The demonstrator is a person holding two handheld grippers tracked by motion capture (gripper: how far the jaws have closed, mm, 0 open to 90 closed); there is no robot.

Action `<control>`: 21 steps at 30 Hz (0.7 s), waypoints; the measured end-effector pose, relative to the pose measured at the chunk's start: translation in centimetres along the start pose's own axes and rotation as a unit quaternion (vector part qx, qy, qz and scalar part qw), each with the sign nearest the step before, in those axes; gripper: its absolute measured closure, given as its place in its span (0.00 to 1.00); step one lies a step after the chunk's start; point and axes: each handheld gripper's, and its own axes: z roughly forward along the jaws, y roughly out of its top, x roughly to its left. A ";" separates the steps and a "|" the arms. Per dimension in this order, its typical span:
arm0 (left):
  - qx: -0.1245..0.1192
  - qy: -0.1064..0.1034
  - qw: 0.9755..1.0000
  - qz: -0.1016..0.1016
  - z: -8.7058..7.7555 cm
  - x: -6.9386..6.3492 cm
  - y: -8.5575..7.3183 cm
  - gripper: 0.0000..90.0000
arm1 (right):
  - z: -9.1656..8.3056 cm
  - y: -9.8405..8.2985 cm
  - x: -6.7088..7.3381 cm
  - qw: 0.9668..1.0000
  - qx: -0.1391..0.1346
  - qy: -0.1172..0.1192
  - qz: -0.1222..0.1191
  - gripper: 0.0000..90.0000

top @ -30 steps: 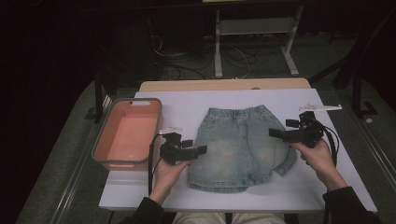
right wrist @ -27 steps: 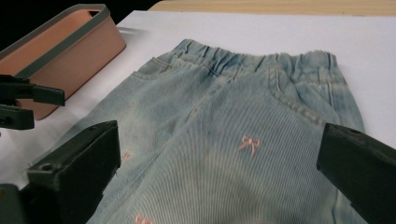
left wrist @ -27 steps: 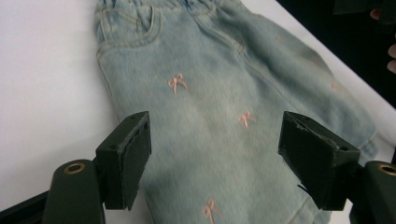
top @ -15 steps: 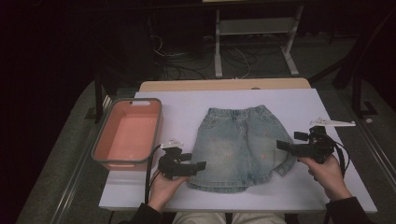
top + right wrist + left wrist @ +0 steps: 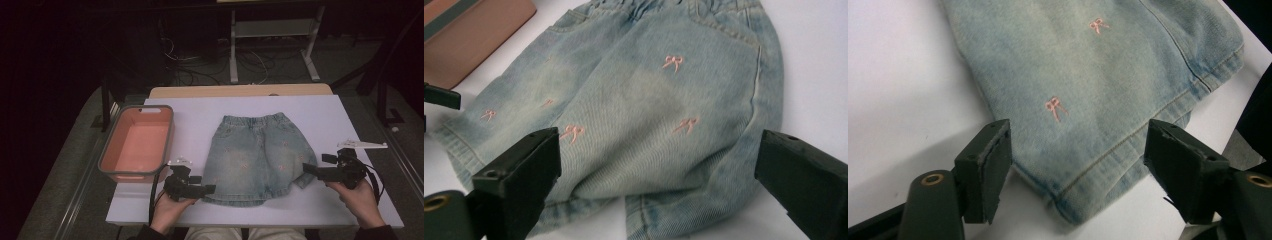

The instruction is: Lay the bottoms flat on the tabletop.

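Two tools, left tool (image 5: 209, 189) and right tool (image 5: 306, 169), I am holding open at the near hem corners of the denim shorts (image 5: 255, 157) lying flat on the table (image 5: 195, 120); shallow bites are risking slipped fabric.

We find no text, label, brand, number or sign that can be read in any view.
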 end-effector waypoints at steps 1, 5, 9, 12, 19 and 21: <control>-0.001 0.001 1.000 -0.004 -0.2 0.1 -0.1 0.32 | 0.0 -0.1 0.0 1.000 0.000 0.000 0.001 0.06; 0.007 0.007 1.000 -0.021 -0.7 0.7 -0.7 0.37 | -0.3 -0.9 0.2 1.000 0.007 0.000 0.003 0.07; 0.014 0.008 0.999 -0.034 -0.9 1.1 -1.0 0.43 | -0.5 -1.6 0.3 1.000 0.018 -0.002 0.005 0.08; 0.024 -0.003 0.999 -0.041 -0.6 1.1 -1.1 0.47 | -0.6 -2.0 0.4 1.000 0.023 -0.006 0.006 0.08; 0.057 -0.001 0.998 -0.042 0.3 0.6 -1.5 0.65 | -0.8 -2.5 0.3 0.999 0.031 -0.011 0.011 0.10; 0.064 -0.003 0.997 -0.038 0.5 0.6 -1.5 0.76 | -0.7 -2.5 0.3 0.999 0.033 -0.011 0.014 0.11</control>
